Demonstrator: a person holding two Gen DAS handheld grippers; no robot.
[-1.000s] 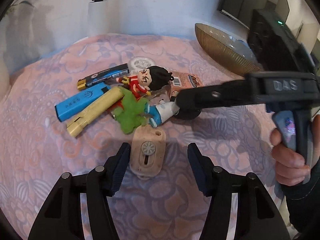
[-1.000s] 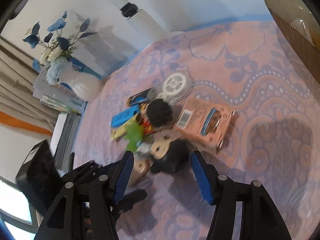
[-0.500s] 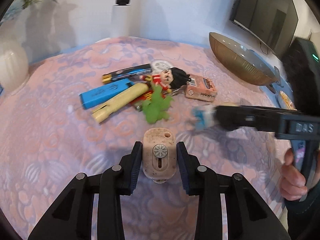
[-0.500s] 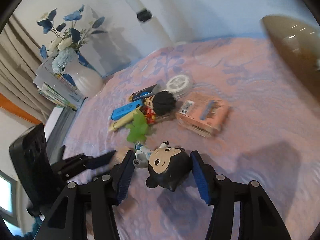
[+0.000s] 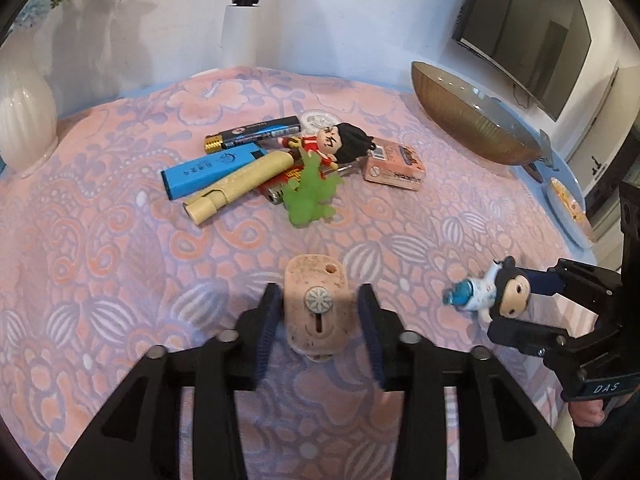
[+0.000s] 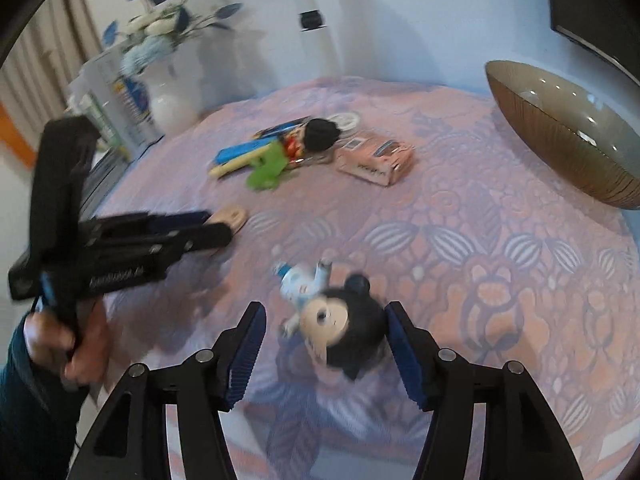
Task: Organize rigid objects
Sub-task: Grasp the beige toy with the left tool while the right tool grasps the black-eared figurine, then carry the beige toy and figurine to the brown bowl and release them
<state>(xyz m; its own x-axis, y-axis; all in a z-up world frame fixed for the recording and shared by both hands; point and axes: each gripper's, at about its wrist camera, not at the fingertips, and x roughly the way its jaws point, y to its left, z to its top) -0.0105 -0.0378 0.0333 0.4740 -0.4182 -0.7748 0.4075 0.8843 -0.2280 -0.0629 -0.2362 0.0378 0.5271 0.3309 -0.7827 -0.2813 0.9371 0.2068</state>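
A beige oblong case (image 5: 316,308) with a round flower button lies on the patterned cloth between the fingers of my left gripper (image 5: 318,328); the jaws stand slightly apart from its sides. A black-haired doll figure (image 6: 340,324) in white and blue lies between the fingers of my right gripper (image 6: 324,352), which is open around it; it also shows in the left wrist view (image 5: 496,292). The pile farther back holds a blue lighter (image 5: 212,172), a beige lighter (image 5: 236,188), a dark lighter (image 5: 256,134), a green toy (image 5: 310,196), a red-shirted figure (image 5: 340,144) and a pink box (image 5: 394,166).
A large brown glass bowl (image 5: 472,120) stands at the back right. A white vase (image 5: 24,120) stands at the left edge. A small plate (image 5: 568,204) sits near the right table edge. A wall-mounted TV (image 5: 528,28) is beyond.
My right gripper carried the doll figure away from the pile toward the near right and opened. My left gripper closed around the beige case, then loosened slightly.
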